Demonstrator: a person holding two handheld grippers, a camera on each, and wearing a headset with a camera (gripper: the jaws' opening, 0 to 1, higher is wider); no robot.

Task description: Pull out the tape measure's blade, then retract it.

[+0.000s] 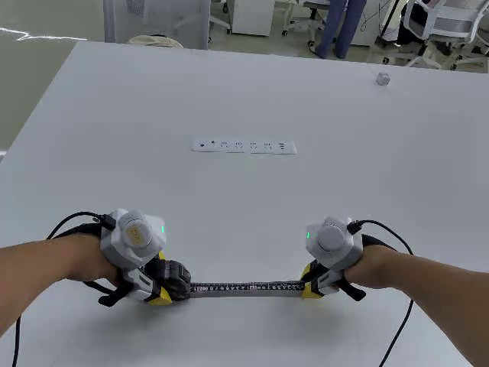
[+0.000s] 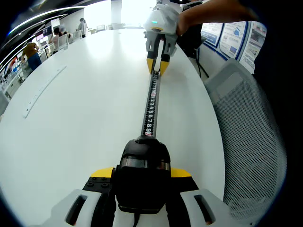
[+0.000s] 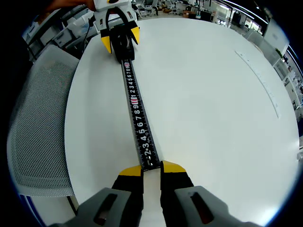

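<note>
Left tongs [image 1: 163, 295]: clamped on the black tape measure [image 2: 143, 172], one yellow tip on each side of its body
Right tongs [image 1: 310, 290]: closed together on the free end of the blade [image 3: 138, 118]
Tape measure: at the near edge of the white table [image 1: 252, 84], on the person's left
Blade: drawn out and stretched straight between the two tongs, low over the table, white numbers facing up
Power strip [image 1: 243, 145]: white, flat at mid-table, well apart from both tongs
Small grey object [image 1: 383, 78]: far right part of the table
Mesh chair [image 2: 251, 142]: just beside the table's near edge
</note>
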